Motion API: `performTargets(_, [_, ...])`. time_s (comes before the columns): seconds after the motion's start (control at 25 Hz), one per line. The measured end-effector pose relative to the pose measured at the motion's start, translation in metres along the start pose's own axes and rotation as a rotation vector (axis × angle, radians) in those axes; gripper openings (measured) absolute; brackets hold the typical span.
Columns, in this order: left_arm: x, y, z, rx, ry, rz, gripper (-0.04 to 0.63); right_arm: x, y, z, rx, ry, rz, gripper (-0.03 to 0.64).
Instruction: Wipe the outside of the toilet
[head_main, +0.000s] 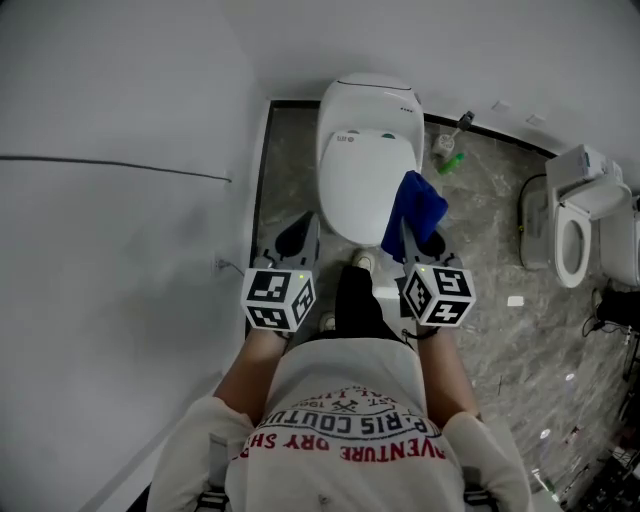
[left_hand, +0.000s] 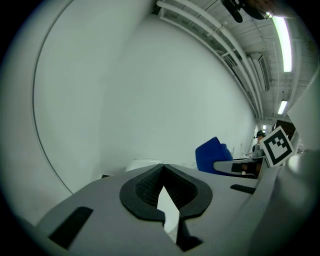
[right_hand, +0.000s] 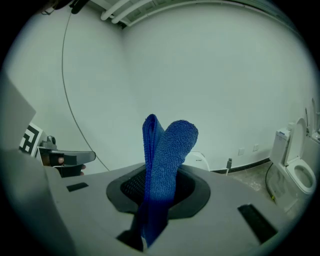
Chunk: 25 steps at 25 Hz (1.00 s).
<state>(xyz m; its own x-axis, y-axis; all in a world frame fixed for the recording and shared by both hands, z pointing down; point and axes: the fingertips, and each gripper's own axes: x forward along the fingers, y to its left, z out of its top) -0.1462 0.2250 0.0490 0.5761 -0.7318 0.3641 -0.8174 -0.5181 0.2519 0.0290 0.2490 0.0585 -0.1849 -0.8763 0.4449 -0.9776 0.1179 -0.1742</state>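
Nearest, the left gripper (head_main: 298, 232) hangs just left of the toilet's (head_main: 365, 160) near end, its jaws drawn together on nothing. To the right, the right gripper (head_main: 420, 240) pinches a blue cloth (head_main: 413, 208), which stands up out of the jaws over the toilet's near right edge. Beyond them, the toilet's lid is down. A green bottle (head_main: 450, 162) lies on the floor at its far right, and a second toilet (head_main: 572, 235) well to the right has its lid raised.

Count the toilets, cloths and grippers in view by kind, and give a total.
Toilets: 2, the near toilet and the far toilet
Cloths: 1, the blue cloth
Grippers: 2, the left gripper and the right gripper
Total: 5
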Motion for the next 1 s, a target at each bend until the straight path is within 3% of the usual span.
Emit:
performTargets(0.28, [0.114,0.029,0.033,0.007,0.014,0.036,0.006,0.115,-0.067,0.038,0.028,0.029,0.013,0.077])
performTargets(0.6, [0.216,0.087,0.036,-0.023,0.085,0.110,0.006,0.216,-0.121,0.052,0.046,0.113,-0.010,0.077])
performTargets(1.0, [0.386,0.152,0.025,-0.014,0.214,-0.015,0.006,0.357,-0.194,0.043,0.066,0.185,-0.175,0.077])
